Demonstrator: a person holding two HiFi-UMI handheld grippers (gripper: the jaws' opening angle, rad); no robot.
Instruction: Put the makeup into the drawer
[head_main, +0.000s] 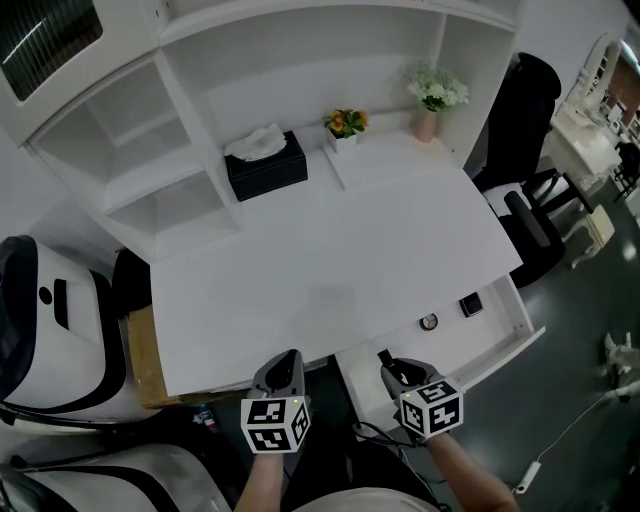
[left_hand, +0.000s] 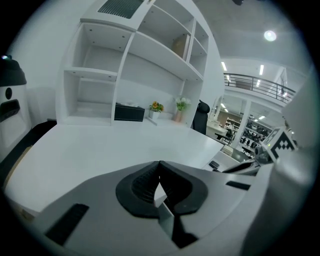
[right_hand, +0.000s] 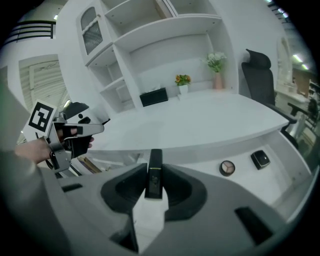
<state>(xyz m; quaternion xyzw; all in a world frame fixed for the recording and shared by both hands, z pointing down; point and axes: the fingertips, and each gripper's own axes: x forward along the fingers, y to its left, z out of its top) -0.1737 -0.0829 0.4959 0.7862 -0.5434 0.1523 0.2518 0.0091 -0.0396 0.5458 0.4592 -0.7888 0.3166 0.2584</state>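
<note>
Head view shows right tool (head_main: 388, 364) tilted down gripping a lipstick (right_hand: 154, 175), left tool (head_main: 290, 359) closed.

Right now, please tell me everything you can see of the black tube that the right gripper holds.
The black tube is slim, square-edged and glossy, like a lipstick case, with a thin gold band across it. It stands nearly upright, top poking above the pads. The right gripper is shut on its lower part, one pad each side; nothing else touches it. It hangs over the open white drawer.
</note>
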